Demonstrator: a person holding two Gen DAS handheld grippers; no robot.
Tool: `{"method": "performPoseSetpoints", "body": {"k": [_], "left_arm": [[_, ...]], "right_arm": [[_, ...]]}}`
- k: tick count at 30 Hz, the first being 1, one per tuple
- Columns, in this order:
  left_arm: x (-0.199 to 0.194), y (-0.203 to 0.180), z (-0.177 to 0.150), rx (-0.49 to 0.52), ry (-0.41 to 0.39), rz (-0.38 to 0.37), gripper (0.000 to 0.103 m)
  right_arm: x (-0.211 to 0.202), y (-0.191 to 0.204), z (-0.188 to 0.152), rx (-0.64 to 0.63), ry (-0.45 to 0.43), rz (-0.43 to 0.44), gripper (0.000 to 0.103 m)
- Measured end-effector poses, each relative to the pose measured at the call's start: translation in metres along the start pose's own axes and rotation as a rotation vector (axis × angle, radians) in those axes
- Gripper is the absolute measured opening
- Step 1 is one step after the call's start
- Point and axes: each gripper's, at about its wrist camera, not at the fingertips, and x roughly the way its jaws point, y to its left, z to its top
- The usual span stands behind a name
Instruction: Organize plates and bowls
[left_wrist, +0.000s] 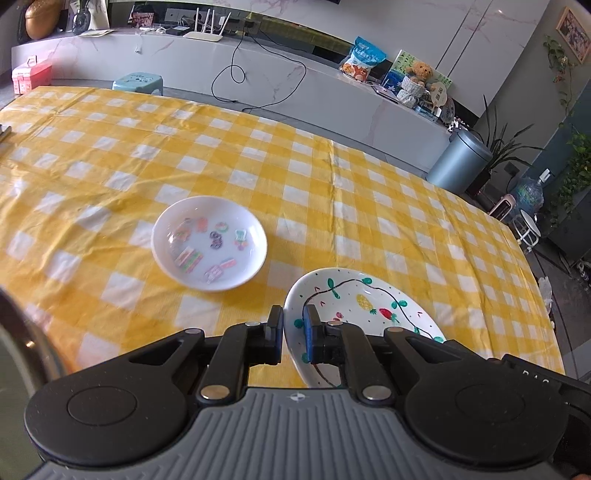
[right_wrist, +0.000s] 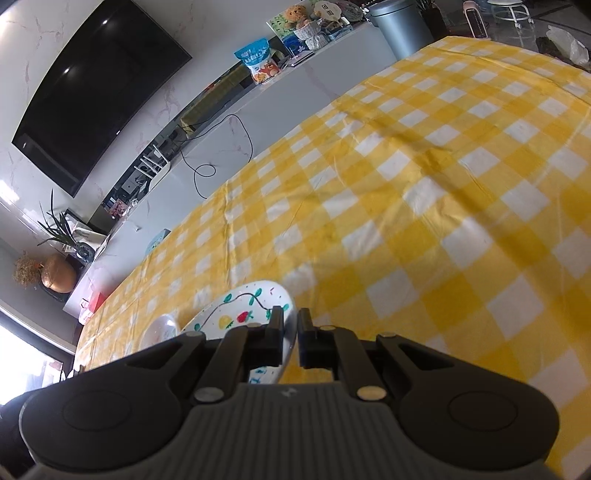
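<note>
A white plate painted with fruit and a vine (left_wrist: 369, 295) hangs tilted just above the yellow checked tablecloth (left_wrist: 369, 184), held from both sides. My left gripper (left_wrist: 293, 321) is shut on its near-left rim, blue pads on either side of the edge. In the right wrist view the same plate (right_wrist: 240, 302) shows with my right gripper (right_wrist: 290, 323) shut on its rim. A smaller white dish with colourful prints (left_wrist: 208, 243) rests on the cloth to the left of the plate, and it also appears past the plate as a small white dish (right_wrist: 160, 328).
A round metallic rim (left_wrist: 14, 350) juts in at the left edge. Beyond the table's far edge runs a low white cabinet (left_wrist: 258, 74) with a cable and clutter. A grey bin (left_wrist: 458, 162) stands off the far right corner. The tablecloth (right_wrist: 443, 184) stretches to the right.
</note>
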Motion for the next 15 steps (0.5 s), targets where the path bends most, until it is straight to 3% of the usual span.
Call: {"method": "performPoseSetpoints", "body": {"k": [15], "left_arm": [[-0.052,0.013,-0.043,0.063,0.008,0.005,0.012]], "right_arm": [[-0.055,0.012,-0.048,-0.082,0.006,-0.027,0.005]]}}
